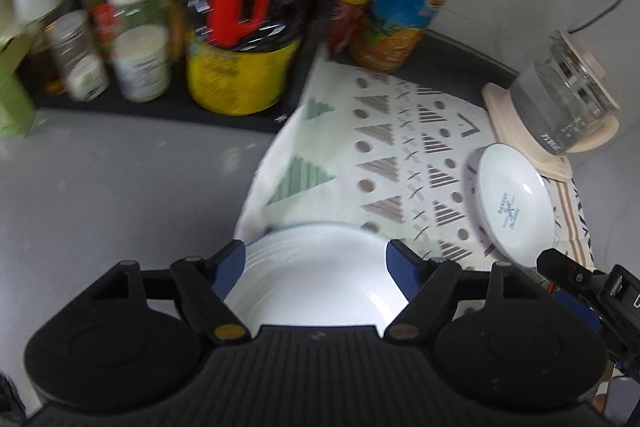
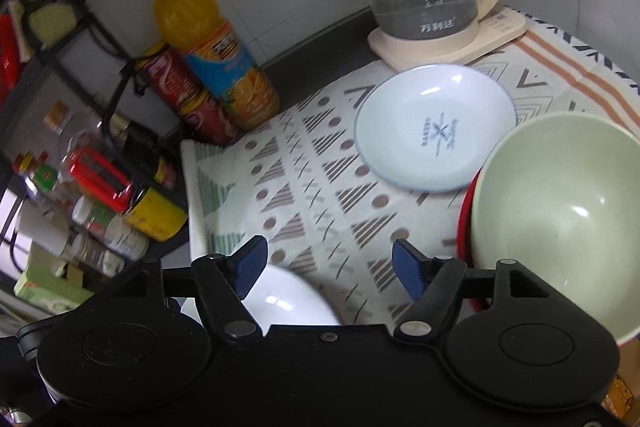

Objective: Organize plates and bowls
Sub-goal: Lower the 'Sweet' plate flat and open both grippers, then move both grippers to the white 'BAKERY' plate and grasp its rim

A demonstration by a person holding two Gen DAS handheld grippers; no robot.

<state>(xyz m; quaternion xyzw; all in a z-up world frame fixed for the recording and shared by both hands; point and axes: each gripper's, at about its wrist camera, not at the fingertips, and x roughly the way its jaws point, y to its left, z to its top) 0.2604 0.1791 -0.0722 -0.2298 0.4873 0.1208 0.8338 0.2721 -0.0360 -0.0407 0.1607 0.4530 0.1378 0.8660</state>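
At lower centre of the left wrist view, a white bowl (image 1: 316, 275) is seen between the wide-spread fingers of the left gripper (image 1: 316, 259); contact cannot be told. The right gripper (image 2: 330, 263) is spread wide over the patterned cloth (image 2: 320, 187). At right, a green bowl (image 2: 560, 211) is nested in a red bowl (image 2: 466, 219). Beyond, a white plate (image 2: 434, 127) lies empty.
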